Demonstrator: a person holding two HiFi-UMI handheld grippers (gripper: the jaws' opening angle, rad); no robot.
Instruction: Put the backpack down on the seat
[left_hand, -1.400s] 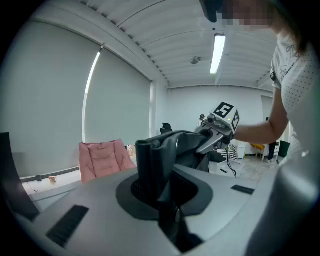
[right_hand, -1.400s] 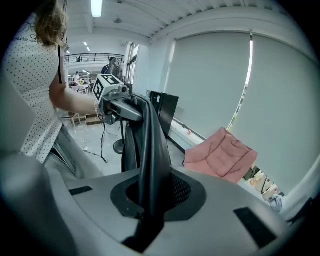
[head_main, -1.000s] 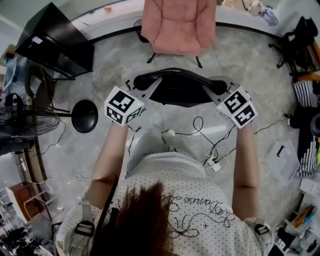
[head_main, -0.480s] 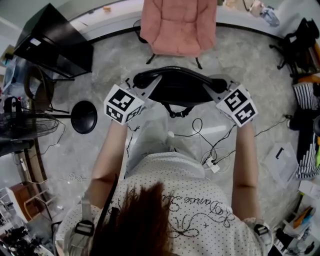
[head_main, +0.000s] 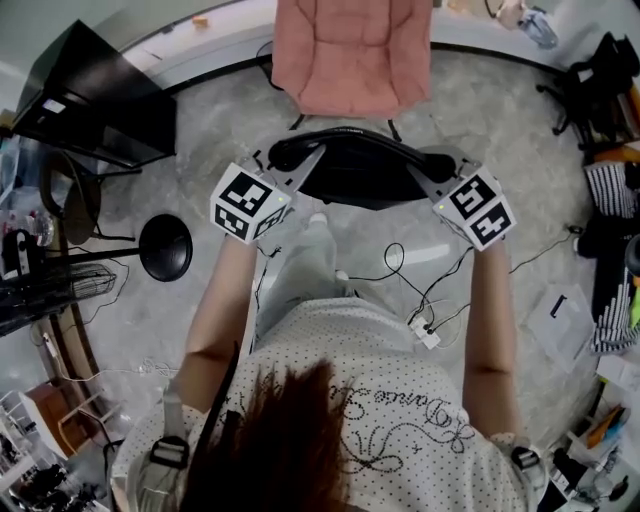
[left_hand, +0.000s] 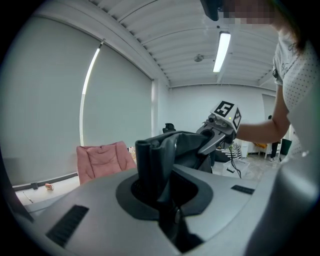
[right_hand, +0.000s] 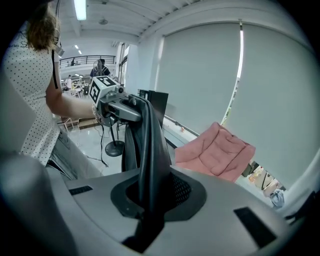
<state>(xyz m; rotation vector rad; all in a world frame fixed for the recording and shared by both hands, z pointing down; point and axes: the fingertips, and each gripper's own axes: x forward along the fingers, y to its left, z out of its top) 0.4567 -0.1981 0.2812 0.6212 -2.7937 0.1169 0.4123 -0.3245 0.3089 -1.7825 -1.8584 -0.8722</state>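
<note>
Both clamped on backpack (head_main: 360, 178): left tool (head_main: 303, 168), right tool (head_main: 425, 180) | black, slung between them

The black backpack (head_main: 360, 172) hangs off the floor, stretched sideways. Its fabric is pinched at 9 o'clock by the left tool (head_main: 300, 165) and at 3 o'clock by the right tool (head_main: 425, 178). The pink padded seat (head_main: 350, 50) stands near it at 12 o'clock.

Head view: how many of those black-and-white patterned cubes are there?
2. One cube rides on the left gripper, the other cube on the right gripper. Both grippers clamp the black backpack. None seems hidden.
</note>
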